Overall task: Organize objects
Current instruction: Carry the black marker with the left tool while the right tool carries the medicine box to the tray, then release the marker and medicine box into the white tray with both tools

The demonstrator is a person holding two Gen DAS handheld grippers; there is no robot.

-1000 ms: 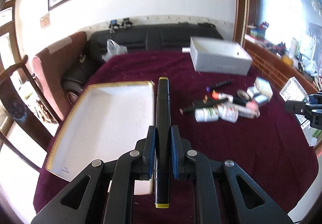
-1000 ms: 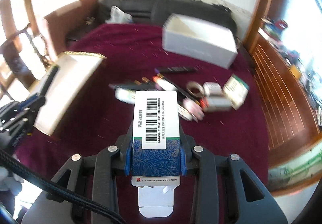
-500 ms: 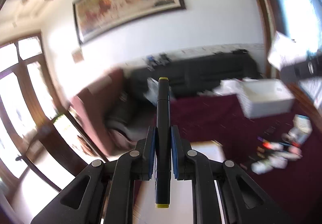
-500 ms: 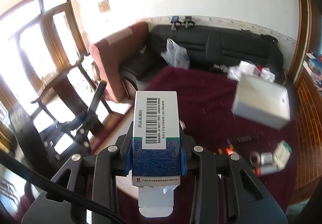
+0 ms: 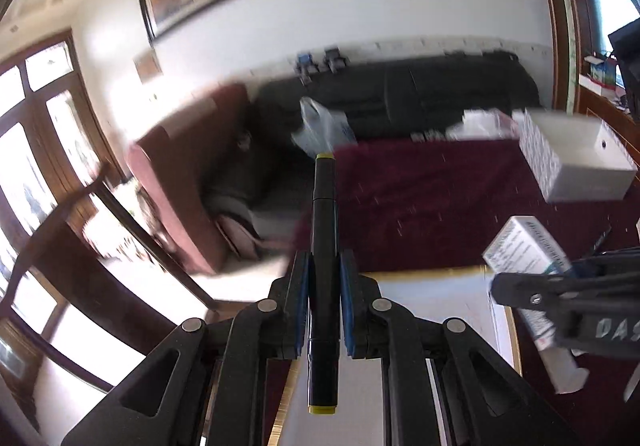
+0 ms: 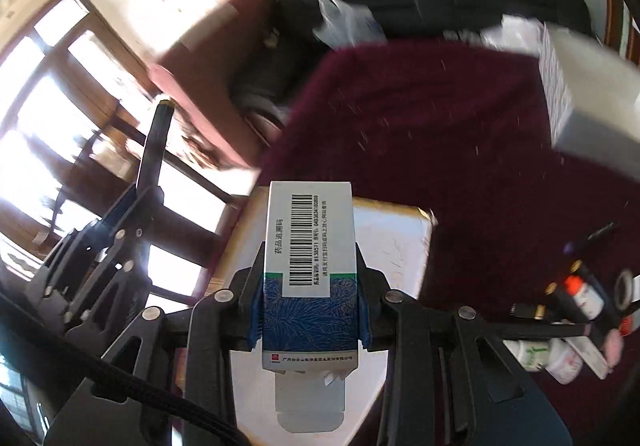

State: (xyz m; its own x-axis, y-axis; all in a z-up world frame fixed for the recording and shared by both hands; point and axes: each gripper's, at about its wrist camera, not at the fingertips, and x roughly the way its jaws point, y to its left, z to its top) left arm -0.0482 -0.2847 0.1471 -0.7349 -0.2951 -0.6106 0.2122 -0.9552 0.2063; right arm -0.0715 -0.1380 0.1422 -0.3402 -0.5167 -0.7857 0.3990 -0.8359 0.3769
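My left gripper [image 5: 323,278] is shut on a black marker [image 5: 325,246] with yellow ends, held above the near left part of the white gold-rimmed tray [image 5: 440,278]. My right gripper [image 6: 310,278] is shut on a white and blue medicine box [image 6: 310,246] with a barcode, held over the same tray [image 6: 400,242]. The box [image 5: 524,250] and right gripper also show at the right of the left wrist view. The marker [image 6: 154,149] and left gripper show at the left of the right wrist view.
A maroon cloth [image 6: 460,149] covers the table. A white open box [image 5: 576,161] stands at the far right. A pile of bottles, markers and small items [image 6: 576,322] lies at the right. A black sofa [image 5: 440,93] and red armchair [image 5: 176,173] stand behind.
Both grippers swung up and left off the table view, then tipped back down. They now sit close together over the white tray, each still holding its object.
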